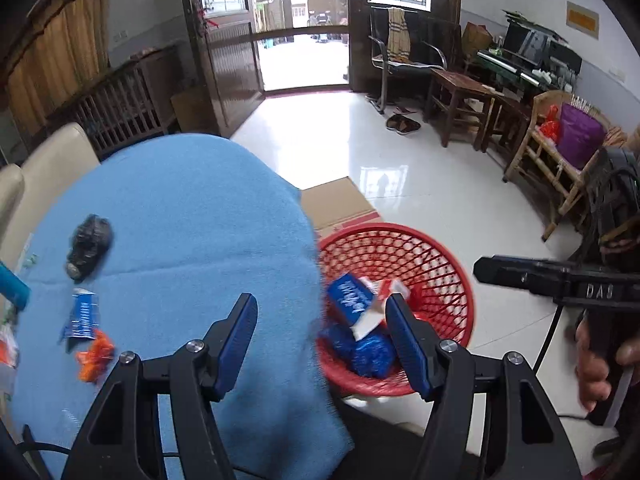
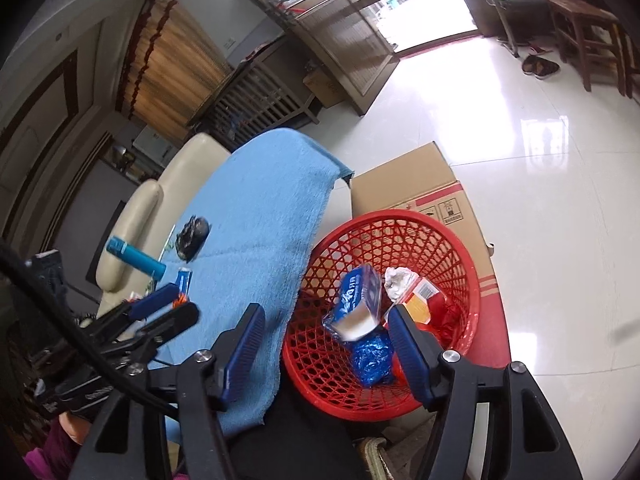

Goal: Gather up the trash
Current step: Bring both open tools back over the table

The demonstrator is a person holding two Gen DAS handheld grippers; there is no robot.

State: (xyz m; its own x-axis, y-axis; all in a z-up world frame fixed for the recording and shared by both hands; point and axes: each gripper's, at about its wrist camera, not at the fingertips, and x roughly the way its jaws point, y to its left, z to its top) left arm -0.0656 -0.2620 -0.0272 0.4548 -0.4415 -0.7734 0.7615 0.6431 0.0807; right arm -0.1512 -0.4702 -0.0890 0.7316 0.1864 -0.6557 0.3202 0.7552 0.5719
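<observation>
Fingers of the right gripper stand apart with nothing pressed between the pads; a blue-and-white carton sits in the gap, blurred, over the red basket, not touched by either pad. Left gripper fingers also spread wide, empty, straddling the edge of the blue towel and the basket rim. Basket already holds a crumpled blue foil wrapper, a red wrapper, a yellow-and-white packet and a white paper wad. On the towel-covered table, left side: an orange scrap, a small blue-and-white wrapper, then a crumpled black bag further back, well apart from the basket. A blue tube lies at the towel's far-left edge. Behind the basket, touching it, a cardboard box on the white tiled floor. Cream chairs beside the table. Farther out: wooden stool, bamboo chair, slippers, open doorway.
</observation>
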